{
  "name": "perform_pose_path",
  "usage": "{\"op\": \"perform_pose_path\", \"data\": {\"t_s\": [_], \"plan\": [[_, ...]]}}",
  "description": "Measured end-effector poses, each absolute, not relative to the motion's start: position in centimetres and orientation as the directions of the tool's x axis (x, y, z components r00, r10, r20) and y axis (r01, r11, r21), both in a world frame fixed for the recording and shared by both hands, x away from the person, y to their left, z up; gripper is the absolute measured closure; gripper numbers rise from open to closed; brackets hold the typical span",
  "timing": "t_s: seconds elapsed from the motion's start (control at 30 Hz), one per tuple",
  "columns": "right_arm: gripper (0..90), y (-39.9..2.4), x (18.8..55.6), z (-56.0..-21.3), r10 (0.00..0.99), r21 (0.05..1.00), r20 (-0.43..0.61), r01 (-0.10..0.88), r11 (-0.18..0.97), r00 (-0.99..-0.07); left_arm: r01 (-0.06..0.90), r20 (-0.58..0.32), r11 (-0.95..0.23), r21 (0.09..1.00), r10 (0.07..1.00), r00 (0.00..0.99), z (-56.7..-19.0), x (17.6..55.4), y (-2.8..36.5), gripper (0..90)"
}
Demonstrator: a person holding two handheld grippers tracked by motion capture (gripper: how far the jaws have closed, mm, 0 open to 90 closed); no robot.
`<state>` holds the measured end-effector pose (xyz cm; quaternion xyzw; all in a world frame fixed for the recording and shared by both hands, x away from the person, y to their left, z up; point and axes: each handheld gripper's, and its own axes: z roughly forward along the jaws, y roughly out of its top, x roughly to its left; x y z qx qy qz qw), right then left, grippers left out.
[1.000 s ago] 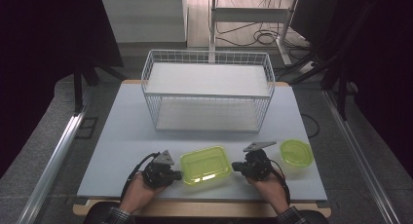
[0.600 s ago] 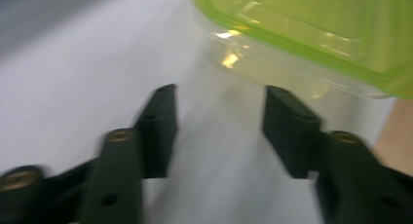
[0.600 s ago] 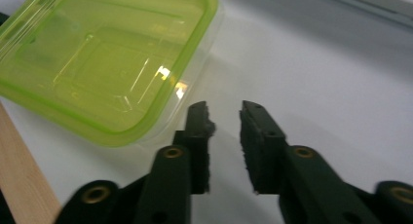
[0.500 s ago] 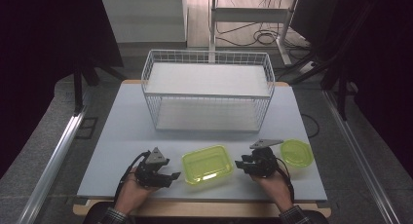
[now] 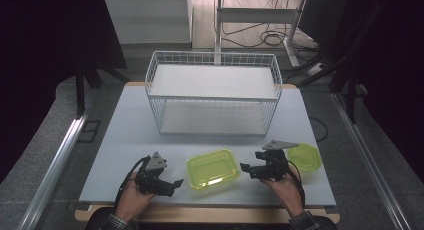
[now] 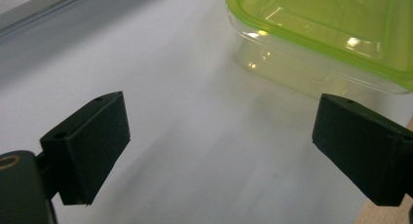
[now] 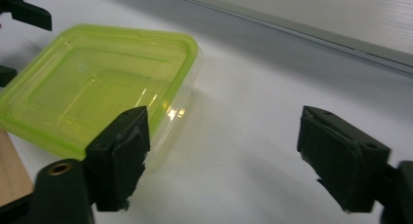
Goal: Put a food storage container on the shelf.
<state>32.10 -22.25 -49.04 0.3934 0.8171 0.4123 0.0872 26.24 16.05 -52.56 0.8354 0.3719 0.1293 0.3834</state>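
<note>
Pale grey table [image 5: 125, 140], wire basket [image 5: 215, 97], dark room, both grippers released, jaws just opened.

A pale grey table [image 5: 125, 140] bears a wire basket [image 5: 214, 92], a rectangular green-lidded container [image 5: 212, 168] and a hexagonal green-lidded container [image 5: 305, 156].

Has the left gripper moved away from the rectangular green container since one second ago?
Yes. The left gripper, fingers just opened with nothing between them, has pulled back leftward from the rectangular green container, toward the table's left edge.

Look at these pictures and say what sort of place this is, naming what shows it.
Probably a lab or workshop set up for recording: a white table on a metal frame, loose cables across the floor behind, and a wire basket set out with a green-lidded container.
</note>
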Motion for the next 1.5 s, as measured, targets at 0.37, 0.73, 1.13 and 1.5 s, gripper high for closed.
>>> {"op": "perform_pose_path", "data": {"t_s": [0.37,0.73,1.13,1.5], "plan": [[7.5,-21.3,32.3,-49.2,0.683,0.717,0.248,0.604,0.348,-0.687,0.514,-0.035,-0.457,0.725,0.722,0.691,-52.5,25.7,16.2,6.2],[25.7,-20.5,33.1,-49.0,0.661,0.677,0.356,0.67,0.305,-0.661,0.513,-0.022,-0.46,0.725,0.729,0.684,-52.4,25.2,16.6,6.5],[52.1,-19.5,35.3,-50.1,0.623,0.585,0.516,0.773,0.244,-0.587,0.514,-0.012,-0.463,0.722,0.735,0.678,-52.5,24.9,17.0,6.7],[75.1,-19.7,36.7,-51.3,0.577,0.45,0.67,0.874,0.186,-0.468,0.512,-0.006,-0.472,0.718,0.731,0.682,-52.6,24.9,17.0,7.1]]}}
